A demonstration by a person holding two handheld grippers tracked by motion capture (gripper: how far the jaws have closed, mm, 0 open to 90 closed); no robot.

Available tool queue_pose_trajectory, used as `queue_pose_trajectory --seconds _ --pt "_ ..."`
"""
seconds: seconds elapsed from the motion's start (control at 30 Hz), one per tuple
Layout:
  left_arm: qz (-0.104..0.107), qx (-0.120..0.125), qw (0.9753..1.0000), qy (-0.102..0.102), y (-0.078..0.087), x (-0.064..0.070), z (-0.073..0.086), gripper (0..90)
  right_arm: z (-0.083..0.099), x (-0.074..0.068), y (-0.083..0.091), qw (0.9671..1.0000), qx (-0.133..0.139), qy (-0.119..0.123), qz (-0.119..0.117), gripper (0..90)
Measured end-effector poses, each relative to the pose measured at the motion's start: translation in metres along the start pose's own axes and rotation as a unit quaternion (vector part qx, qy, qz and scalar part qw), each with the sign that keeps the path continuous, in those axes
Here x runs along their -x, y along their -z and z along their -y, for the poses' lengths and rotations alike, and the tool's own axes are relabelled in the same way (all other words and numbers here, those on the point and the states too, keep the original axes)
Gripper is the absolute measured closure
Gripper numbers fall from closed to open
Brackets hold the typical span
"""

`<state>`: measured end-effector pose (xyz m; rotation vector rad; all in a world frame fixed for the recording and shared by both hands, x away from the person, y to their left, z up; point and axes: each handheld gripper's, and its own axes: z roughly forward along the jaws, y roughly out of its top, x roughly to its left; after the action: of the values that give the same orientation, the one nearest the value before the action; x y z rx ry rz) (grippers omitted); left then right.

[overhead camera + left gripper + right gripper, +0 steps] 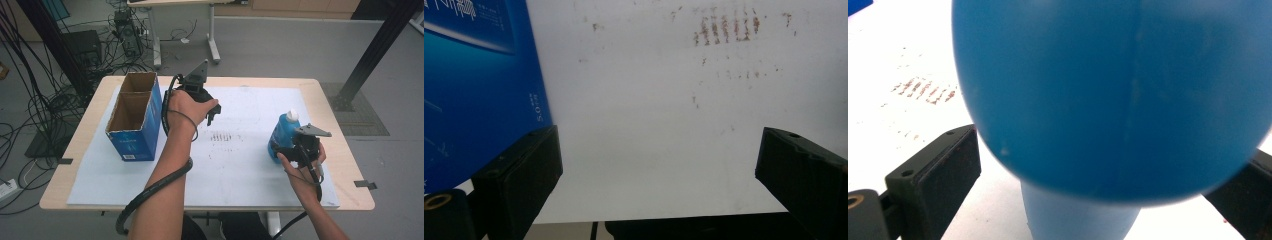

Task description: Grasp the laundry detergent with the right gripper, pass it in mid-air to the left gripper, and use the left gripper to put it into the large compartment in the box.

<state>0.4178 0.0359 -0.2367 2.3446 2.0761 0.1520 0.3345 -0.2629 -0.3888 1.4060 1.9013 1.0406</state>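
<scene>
Two grippers in use: right gripper (pixel 291 150), lower right, straddles the blue bottle (pixel 281 134), jaws wide, not yet clamped. Left gripper (pixel 212 112), upper centre, hangs wide and empty beside the open blue carton (pixel 135 131); the next move likely calls for closing on the bottle.

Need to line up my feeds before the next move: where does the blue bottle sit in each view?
High view: blue bottle stands right of centre on the white sheet, at the right claw.
Left gripper view: not in it; the blue box is at left.
Right gripper view: the bottle looms close, between the jaws.
Shared landmark: the brown smudge marks.
</scene>
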Motion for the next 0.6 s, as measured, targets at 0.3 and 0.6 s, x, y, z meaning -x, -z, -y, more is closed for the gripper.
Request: queue_pose_trajectory --seconds 0.3,0.6 --pt "-0.001 0.0 1.0 -0.001 0.0003 0.0009 -0.0009 5.3 0.0003 0.0008 -0.0008 1.0 0.001 0.0 0.0 2.4" --pt "-0.001 0.0 1.0 -0.002 -0.0012 0.0027 -0.0018 5.4 -0.0001 0.0011 0.0001 1.0 0.008 0.002 0.002 3.1"
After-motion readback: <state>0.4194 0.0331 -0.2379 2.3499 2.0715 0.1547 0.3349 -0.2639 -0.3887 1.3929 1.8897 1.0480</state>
